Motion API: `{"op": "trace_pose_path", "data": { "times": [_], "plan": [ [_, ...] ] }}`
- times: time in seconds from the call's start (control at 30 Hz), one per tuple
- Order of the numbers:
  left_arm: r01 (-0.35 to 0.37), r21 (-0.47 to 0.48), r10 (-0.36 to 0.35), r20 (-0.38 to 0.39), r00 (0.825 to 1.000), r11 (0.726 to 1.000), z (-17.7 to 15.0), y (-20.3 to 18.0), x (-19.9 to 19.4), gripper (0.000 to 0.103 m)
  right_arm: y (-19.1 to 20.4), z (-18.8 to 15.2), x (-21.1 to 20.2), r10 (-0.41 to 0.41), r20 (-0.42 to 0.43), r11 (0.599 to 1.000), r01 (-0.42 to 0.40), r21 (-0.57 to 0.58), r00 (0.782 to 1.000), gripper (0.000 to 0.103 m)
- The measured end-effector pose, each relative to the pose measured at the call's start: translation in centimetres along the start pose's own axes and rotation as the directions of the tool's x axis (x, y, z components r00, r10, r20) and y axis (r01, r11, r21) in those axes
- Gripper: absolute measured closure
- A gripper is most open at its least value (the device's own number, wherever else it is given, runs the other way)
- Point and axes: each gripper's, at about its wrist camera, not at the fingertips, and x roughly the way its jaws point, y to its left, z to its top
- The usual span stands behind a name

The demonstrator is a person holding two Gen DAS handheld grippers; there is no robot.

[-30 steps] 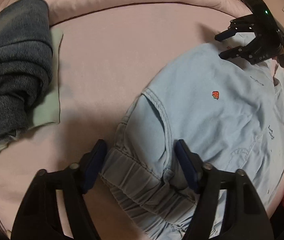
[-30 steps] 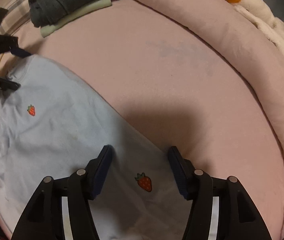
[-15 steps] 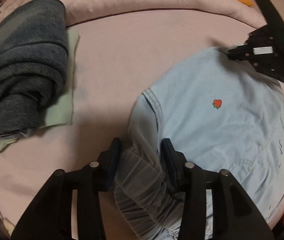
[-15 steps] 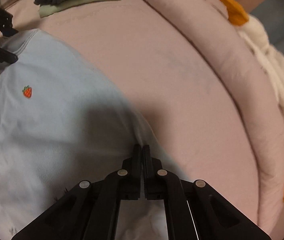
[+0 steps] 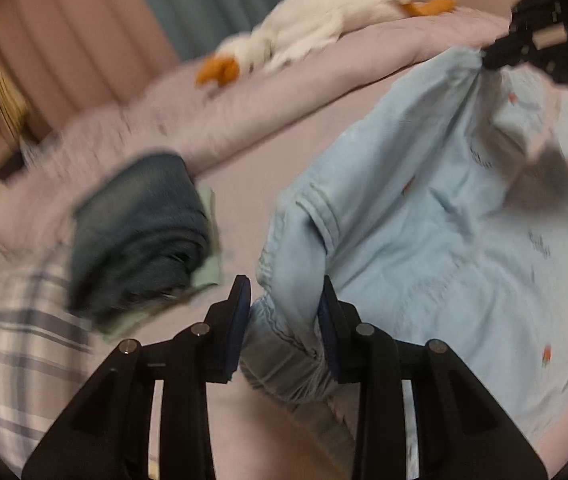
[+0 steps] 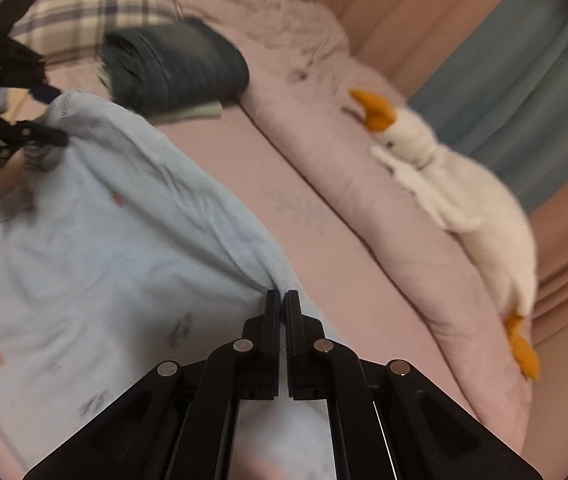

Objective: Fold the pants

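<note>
A bed (image 6: 284, 184) with a pink sheet filled both views, backed by pink and blue curtains, with a rolled pink duvet (image 6: 368, 184) and a white goose toy (image 6: 456, 184) along its far side. A stack of folded dark clothes (image 5: 140, 232) sat near a plaid pillow (image 6: 96, 4). The light blue pants (image 5: 424, 248), dotted with small strawberries, lay across the sheet, partly raised. The left hand-held gripper (image 5: 284, 312) was clamped on the bunched elastic waistband, its pads pressed against thick fabric. The right hand-held gripper (image 6: 282, 300) was pinched together on the pants' edge farther along, probably near a leg hem, though blur made this uncertain. Holding two points on one side let the cloth be lifted and carried over for a fold. One second earlier both sets of fingers stood open above flat pants; since then they had closed and lifted, drawing the fabric taut between them.
</note>
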Motion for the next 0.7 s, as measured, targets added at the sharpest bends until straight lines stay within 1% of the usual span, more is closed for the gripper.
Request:
{"op": "trace_pose_path", "data": {
  "times": [0.03, 0.1, 0.17, 0.23, 0.27, 0.3, 0.33, 0.4, 0.47, 0.5, 0.57, 0.6, 0.63, 0.67, 0.7],
  "plan": [
    [-0.030, 0.040, 0.029, 0.029, 0.999, 0.999, -0.6, -0.9, -1.1, 0.070, 0.8, -1.0, -2.1, -0.011, 0.014, 1.000, 0.012, -0.020, 1.000, 0.102],
    [-0.095, 0.131, 0.087, 0.064, 0.994, 0.987, -2.4, -2.7, -3.0, 0.070, 1.8, -2.3, -3.8, -0.017, 0.033, 0.999, 0.018, -0.039, 0.999, 0.102],
    [-0.130, 0.190, 0.117, 0.079, 0.990, 0.973, -4.7, -4.7, -4.2, 0.070, 4.1, -4.7, -6.5, -0.004, 0.041, 0.997, 0.007, -0.079, 0.999, 0.102],
    [-0.142, 0.229, 0.127, 0.076, 0.989, 0.963, -7.1, -6.1, -4.6, 0.070, 6.8, -6.8, -7.8, 0.031, 0.028, 0.995, -0.028, -0.099, 0.999, 0.102],
    [-0.145, 0.238, 0.131, 0.073, 0.989, 0.960, -8.2, -6.0, -4.1, 0.070, 7.9, -7.6, -7.8, 0.044, 0.019, 0.993, -0.042, -0.108, 0.999, 0.102],
    [-0.148, 0.252, 0.135, 0.066, 0.989, 0.956, -9.4, -6.9, -4.2, 0.070, 9.2, -8.7, -7.6, 0.062, -0.003, 0.991, -0.062, -0.119, 0.998, 0.102],
    [-0.148, 0.261, 0.138, 0.059, 0.989, 0.954, -9.7, -7.3, -3.4, 0.069, 10.4, -9.6, -7.2, 0.068, -0.021, 0.988, -0.070, -0.138, 0.997, 0.102],
    [-0.166, 0.294, 0.159, 0.046, 0.986, 0.941, -11.0, -8.5, -2.4, 0.068, 12.4, -11.2, -6.7, 0.089, -0.064, 0.984, -0.098, -0.146, 0.994, 0.102],
    [-0.193, 0.322, 0.187, 0.049, 0.981, 0.927, -11.9, -9.2, -1.9, 0.069, 14.0, -12.4, -5.3, 0.094, -0.103, 0.981, -0.110, -0.162, 0.990, 0.102],
    [-0.204, 0.324, 0.197, 0.057, 0.979, 0.924, -12.4, -9.5, -2.4, 0.069, 14.5, -12.7, -4.8, 0.092, -0.116, 0.981, -0.110, -0.160, 0.989, 0.102],
    [-0.219, 0.320, 0.207, 0.071, 0.976, 0.922, -12.8, -9.4, -3.0, 0.068, 14.8, -12.7, -4.7, 0.075, -0.114, 0.982, -0.094, -0.166, 0.991, 0.102],
    [-0.224, 0.342, 0.214, 0.069, 0.974, 0.912, -13.0, -9.3, -2.9, 0.066, 14.7, -12.6, -4.7, 0.074, -0.111, 0.983, -0.091, -0.160, 0.991, 0.102],
    [-0.214, 0.350, 0.210, 0.050, 0.976, 0.912, -13.3, -9.3, -2.6, 0.062, 14.4, -12.6, -4.6, 0.080, -0.112, 0.984, -0.097, -0.153, 0.990, 0.102],
    [-0.213, 0.360, 0.214, 0.037, 0.976, 0.908, -13.8, -9.4, -2.3, 0.057, 14.4, -12.7, -4.4, 0.089, -0.126, 0.983, -0.108, -0.148, 0.988, 0.102],
    [-0.216, 0.360, 0.219, 0.034, 0.975, 0.908, -14.0, -9.4, -2.4, 0.057, 14.7, -13.0, -4.0, 0.096, -0.154, 0.983, -0.118, -0.144, 0.983, 0.102]
  ]
}}
